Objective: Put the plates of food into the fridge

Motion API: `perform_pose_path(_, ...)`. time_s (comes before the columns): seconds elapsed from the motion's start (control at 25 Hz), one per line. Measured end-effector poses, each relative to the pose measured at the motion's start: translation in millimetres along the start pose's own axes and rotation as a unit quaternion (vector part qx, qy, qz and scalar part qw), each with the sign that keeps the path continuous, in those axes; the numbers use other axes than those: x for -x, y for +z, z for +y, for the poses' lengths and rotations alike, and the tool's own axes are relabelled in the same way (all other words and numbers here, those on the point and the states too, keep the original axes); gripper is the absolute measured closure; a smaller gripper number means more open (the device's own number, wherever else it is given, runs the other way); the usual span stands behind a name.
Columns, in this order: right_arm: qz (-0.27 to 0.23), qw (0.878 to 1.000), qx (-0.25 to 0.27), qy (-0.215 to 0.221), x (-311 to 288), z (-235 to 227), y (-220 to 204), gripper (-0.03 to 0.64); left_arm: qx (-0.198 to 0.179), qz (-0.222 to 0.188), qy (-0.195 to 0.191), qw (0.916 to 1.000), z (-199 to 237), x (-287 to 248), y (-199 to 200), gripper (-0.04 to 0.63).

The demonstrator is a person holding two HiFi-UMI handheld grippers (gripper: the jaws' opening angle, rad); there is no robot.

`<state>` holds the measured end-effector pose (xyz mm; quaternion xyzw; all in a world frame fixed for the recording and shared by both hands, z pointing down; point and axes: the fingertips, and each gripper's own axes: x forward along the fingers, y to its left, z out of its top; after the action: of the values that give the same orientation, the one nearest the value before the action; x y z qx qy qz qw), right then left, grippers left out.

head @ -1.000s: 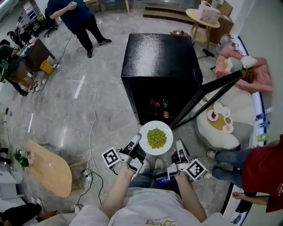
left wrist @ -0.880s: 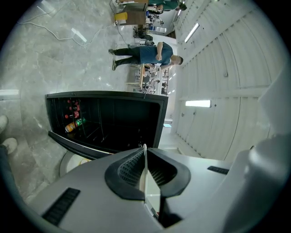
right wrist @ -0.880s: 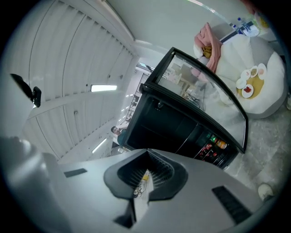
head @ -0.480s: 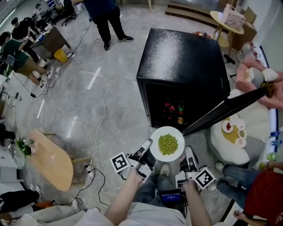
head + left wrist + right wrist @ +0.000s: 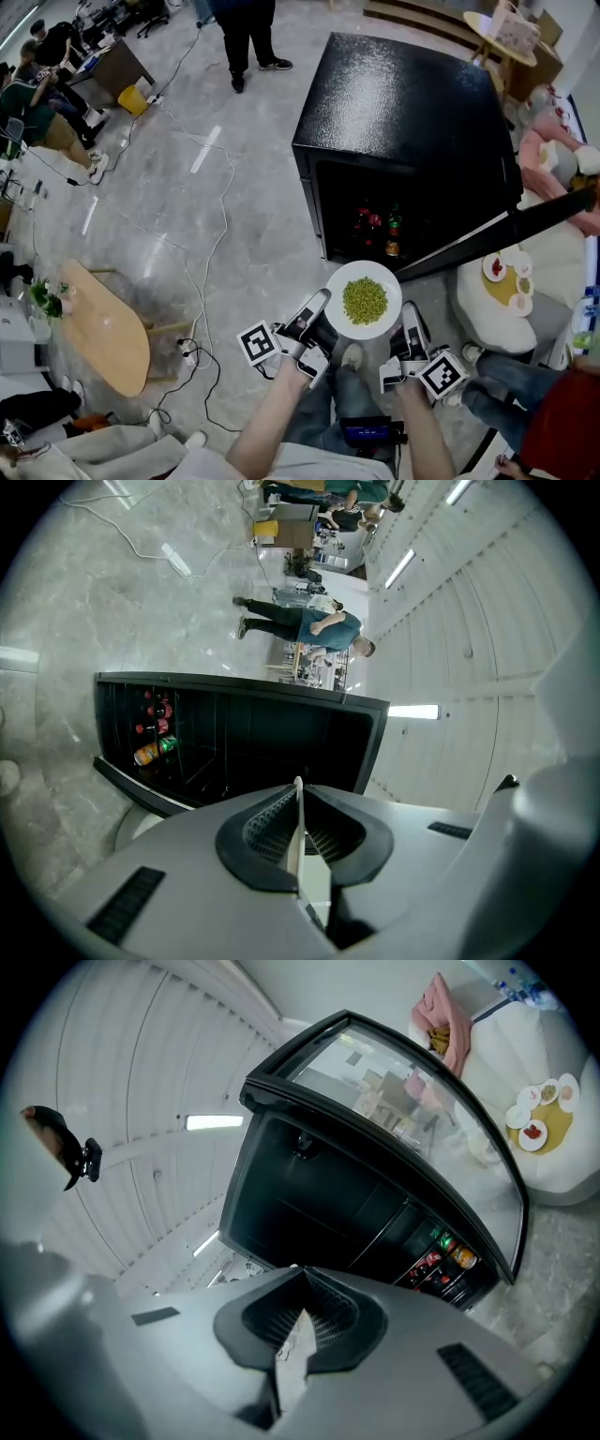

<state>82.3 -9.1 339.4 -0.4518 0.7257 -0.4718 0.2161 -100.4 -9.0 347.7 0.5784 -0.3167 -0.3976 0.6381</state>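
Note:
A white plate (image 5: 364,300) heaped with green peas hangs level in front of the open black fridge (image 5: 412,112). My left gripper (image 5: 319,314) is shut on the plate's left rim and my right gripper (image 5: 405,323) is shut on its right rim. In the left gripper view the rim shows as a thin white edge (image 5: 298,832) between the jaws of the left gripper (image 5: 300,803). The right gripper (image 5: 300,1312) pinches the plate's rim (image 5: 291,1349) the same way. Bottles and cans (image 5: 377,225) stand low inside the fridge. Its glass door (image 5: 506,230) swings out to the right.
A white pouf carrying a tray of small dishes (image 5: 506,277) stands right of the door. A wooden table (image 5: 103,328) is at the left, with cables (image 5: 211,253) across the floor. One person stands (image 5: 246,28) beyond the fridge; another in red (image 5: 562,422) is at lower right.
The fridge has grown nearer and shifted right in the head view as I step toward it. Both grippers keep their hold on the plate, which stays level.

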Motion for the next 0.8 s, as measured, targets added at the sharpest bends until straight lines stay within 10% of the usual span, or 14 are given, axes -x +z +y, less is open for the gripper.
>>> perform_pose_path(0.8,0.029,0.999,0.013,-0.002,-14,-56,-32,0.609,0.016,-0.037,-0.011,0.9991,58,10,16,0.575)
